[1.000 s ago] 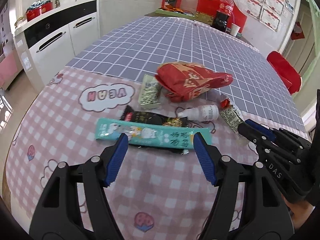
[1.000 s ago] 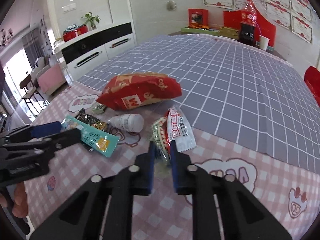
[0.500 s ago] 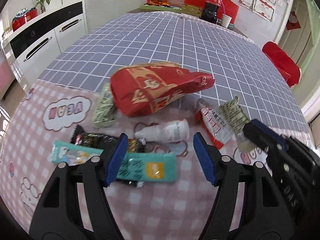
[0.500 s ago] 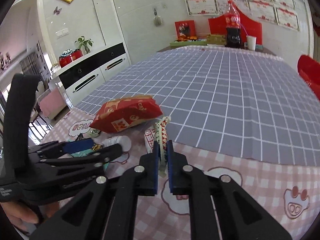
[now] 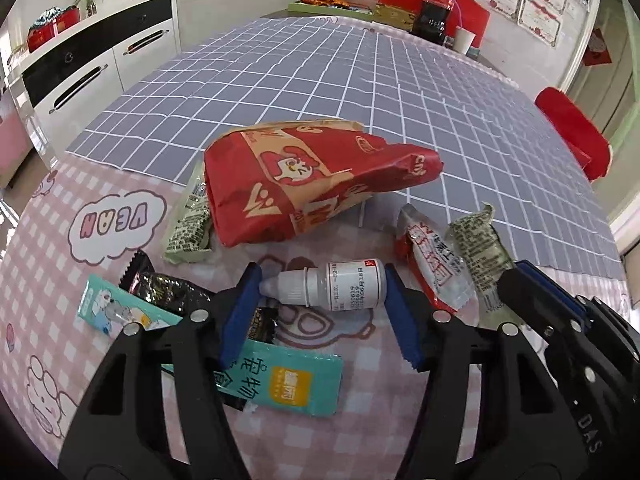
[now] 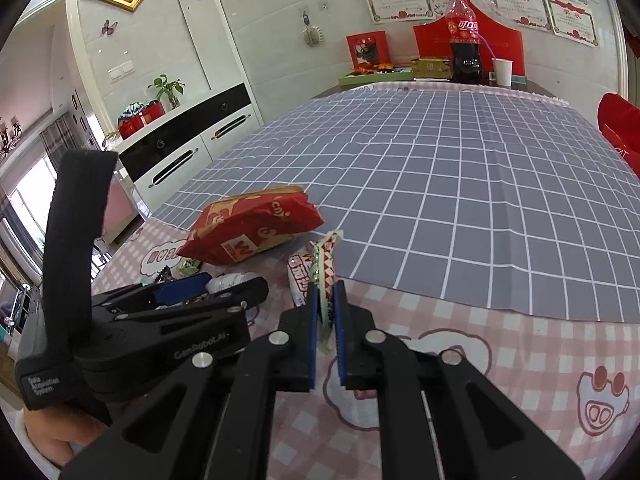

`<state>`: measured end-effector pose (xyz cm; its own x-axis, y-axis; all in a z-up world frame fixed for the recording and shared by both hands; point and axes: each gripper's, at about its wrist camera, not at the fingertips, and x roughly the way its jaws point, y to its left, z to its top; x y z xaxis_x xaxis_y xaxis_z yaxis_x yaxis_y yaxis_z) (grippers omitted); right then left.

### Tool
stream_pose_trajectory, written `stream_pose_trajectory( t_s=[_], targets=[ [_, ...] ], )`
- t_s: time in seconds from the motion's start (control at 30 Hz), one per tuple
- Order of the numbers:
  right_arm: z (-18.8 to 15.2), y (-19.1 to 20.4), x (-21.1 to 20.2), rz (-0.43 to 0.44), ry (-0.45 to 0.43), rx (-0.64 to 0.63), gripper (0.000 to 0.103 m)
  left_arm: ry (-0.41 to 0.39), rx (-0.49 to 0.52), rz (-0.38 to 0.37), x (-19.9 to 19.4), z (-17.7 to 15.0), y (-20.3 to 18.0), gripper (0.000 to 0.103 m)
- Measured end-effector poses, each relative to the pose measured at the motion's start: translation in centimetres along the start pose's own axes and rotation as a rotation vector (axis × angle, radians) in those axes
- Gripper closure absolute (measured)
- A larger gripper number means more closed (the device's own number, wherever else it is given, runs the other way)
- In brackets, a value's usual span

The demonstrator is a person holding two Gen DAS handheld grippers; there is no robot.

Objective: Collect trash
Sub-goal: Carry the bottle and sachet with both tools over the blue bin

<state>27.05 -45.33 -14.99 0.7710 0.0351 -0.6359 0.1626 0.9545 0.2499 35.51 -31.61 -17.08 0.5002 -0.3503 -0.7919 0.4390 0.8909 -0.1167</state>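
Red paper bag (image 5: 316,176) fills frame centre on my left view. Below it, white dropper bottle (image 5: 332,289) lies between left gripper (image 5: 322,312) jaws, closing, pads not yet pressing. My right gripper (image 6: 327,316) clamps green wrapper (image 6: 325,276), mid-frame.

Red-and-tan bag (image 5: 316,178) at twelve o'clock on a pink-check cloth (image 5: 360,420); beyond it a grey-blue cloth (image 5: 320,76) gridded in white. White bottle (image 5: 332,288) at centre. Teal packet (image 5: 288,380) at six, black wrapper (image 5: 164,292) at nine, red-white sachet (image 5: 432,264) at three.
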Motion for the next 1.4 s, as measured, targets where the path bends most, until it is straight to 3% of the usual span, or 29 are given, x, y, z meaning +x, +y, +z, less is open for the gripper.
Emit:
stream_pose_trajectory(
  t_s=[0.33,0.67,0.93,1.4],
  targets=[
    [0.0,1.7,-1.2,0.02,-0.027,-0.046,0.095,-0.088,-0.034,-0.022,-5.8,-0.9,1.7,0.043],
    [0.4,7.3,-5.7,0.084,-0.093,-0.104,0.095,-0.182,-0.103,-0.018,-12.8,-3.2,6.1,0.043],
    [-1.4,15.5,-7.1,0.183,-0.079,-0.179,0.095,-0.226,-0.176,0.029,-17.5,-6.9,12.1,0.043],
    [-7.3,33.6,-5.3,0.397,0.041,-0.355,0.095,-0.25,-0.389,0.187,-24.2,-15.9,27.5,0.043]
  ],
)
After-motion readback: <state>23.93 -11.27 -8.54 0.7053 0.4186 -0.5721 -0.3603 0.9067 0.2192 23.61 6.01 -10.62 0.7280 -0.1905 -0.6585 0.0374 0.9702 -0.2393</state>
